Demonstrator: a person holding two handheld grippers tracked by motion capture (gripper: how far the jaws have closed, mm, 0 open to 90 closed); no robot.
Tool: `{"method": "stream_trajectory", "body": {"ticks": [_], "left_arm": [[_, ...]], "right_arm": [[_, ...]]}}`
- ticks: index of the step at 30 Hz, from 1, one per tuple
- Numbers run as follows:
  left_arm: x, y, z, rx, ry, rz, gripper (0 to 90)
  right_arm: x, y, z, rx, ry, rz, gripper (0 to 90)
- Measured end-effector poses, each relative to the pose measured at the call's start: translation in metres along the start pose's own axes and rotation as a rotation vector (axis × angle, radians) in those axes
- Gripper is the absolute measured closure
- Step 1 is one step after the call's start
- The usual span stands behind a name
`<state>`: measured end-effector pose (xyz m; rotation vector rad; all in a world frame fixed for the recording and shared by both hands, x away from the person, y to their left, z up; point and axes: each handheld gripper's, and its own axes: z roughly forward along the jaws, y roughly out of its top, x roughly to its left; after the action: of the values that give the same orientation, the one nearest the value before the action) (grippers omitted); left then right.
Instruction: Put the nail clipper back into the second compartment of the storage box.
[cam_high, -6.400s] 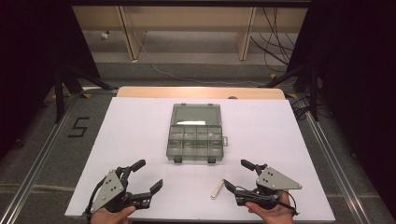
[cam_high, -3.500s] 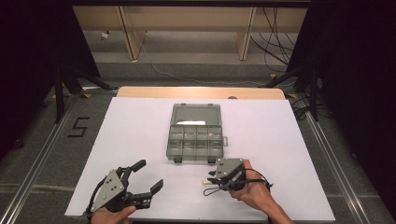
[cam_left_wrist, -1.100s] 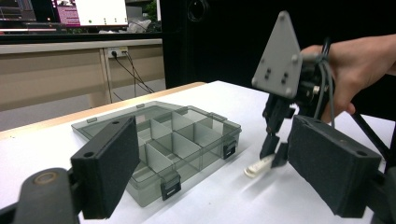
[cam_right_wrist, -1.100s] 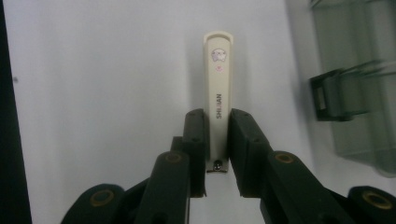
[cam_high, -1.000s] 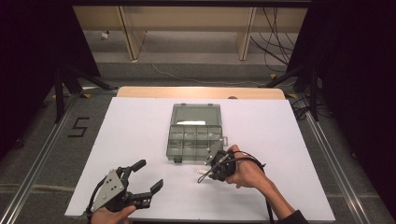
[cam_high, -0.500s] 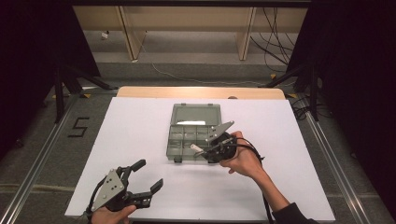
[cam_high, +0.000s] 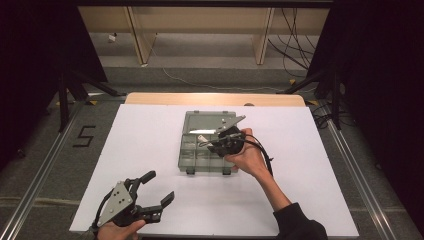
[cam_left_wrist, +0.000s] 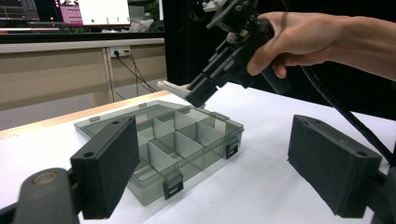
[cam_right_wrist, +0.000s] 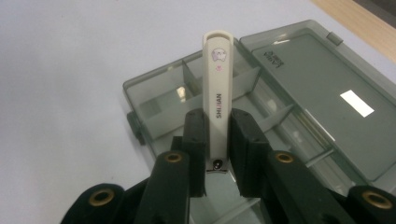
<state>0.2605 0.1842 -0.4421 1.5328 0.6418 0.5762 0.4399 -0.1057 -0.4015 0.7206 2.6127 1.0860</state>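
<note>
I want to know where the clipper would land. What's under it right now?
Under the nail clipper, held by the right gripper, are empty divided compartments of the open organizer box. The cell right below is partly hidden by the jaws.

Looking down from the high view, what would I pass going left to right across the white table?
Left gripper with jaws open at the near left → clear compartment box in the middle → right gripper, above the box and clamped on a white nail clipper → the hand holding it.
</note>
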Motion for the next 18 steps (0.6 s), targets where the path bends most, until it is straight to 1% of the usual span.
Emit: {"method": "stream_trajectory", "body": {"ticks": [2, 3, 4, 5, 6, 7, 8, 9, 10, 11, 12, 13, 14, 15, 16, 17, 18], "left_arm": [[0.0, 0.0, 0.0, 0.001, 0.0, -0.001, 16.0], [0.0, 0.0, 0.0, 0.001, 0.0, 0.005, 16.0], [0.001, 0.0, 0.0, 0.002, 0.001, 0.006, 16.0], [-0.001, 0.0, 0.0, 0.003, -0.001, -0.009, 16.0], [0.0, 0.0, 0.0, 0.0, 0.001, 0.006, 16.0], [0.0, 0.0, -0.001, 0.003, 0.007, -0.006, 16.0], [0.001, 0.0, -0.001, 0.001, 0.002, 0.01, 16.0], [0.0, 0.0, -0.001, 0.003, 0.0, -0.004, 16.0], [0.001, 0.0, -0.001, 0.002, -0.001, 0.01, 16.0], [0.001, 0.0, -0.001, 0.002, 0.0, 0.01, 16.0], [0.001, 0.0, -0.001, 0.001, -0.001, 0.01, 16.0], [0.001, 0.0, -0.001, 0.002, 0.0, 0.009, 16.0], [0.001, 0.0, 0.0, 0.001, 0.0, 0.005, 16.0], [0.001, 0.0, -0.001, 0.002, -0.001, 0.011, 16.0], [0.001, 0.0, -0.001, 0.001, -0.001, 0.009, 16.0], [0.0, 0.0, -0.001, 0.001, 0.0, 0.002, 16.0], [0.001, 0.0, -0.001, 0.001, 0.0, 0.004, 16.0]], "right_arm": [[-0.002, 0.005, 0.005, -0.016, -0.023, 0.004, 77.6], [-0.003, 0.006, 0.005, 0.001, -0.016, 0.013, 77.6], [-0.003, 0.006, 0.005, 0.001, -0.016, 0.013, 77.6], [-0.004, 0.007, 0.007, -0.01, -0.016, 0.015, 77.6], [-0.005, 0.008, 0.008, -0.01, -0.015, 0.018, 77.6], [-0.005, 0.009, 0.01, -0.011, -0.028, 0.024, 77.6], [-0.006, 0.01, 0.012, -0.008, -0.033, 0.04, 77.6], [-0.007, 0.01, 0.014, -0.022, -0.037, 0.03, 77.6], [-0.006, 0.011, 0.015, -0.017, -0.04, 0.051, 77.6], [-0.008, 0.012, 0.017, -0.019, -0.047, 0.043, 77.6], [-0.009, 0.013, 0.016, -0.005, -0.041, 0.042, 77.6], [-0.009, 0.014, 0.018, -0.006, -0.044, 0.054, 77.6], [-0.009, 0.014, 0.021, -0.019, -0.062, 0.048, 77.6], [-0.009, 0.015, 0.022, -0.009, -0.058, 0.058, 77.6], [-0.01, 0.016, 0.023, 0.005, -0.054, 0.055, 77.6], [-0.01, 0.016, 0.024, 0.007, -0.052, 0.056, 77.6], [-0.011, 0.016, 0.028, 0.0, -0.063, 0.068, 77.6]]}}
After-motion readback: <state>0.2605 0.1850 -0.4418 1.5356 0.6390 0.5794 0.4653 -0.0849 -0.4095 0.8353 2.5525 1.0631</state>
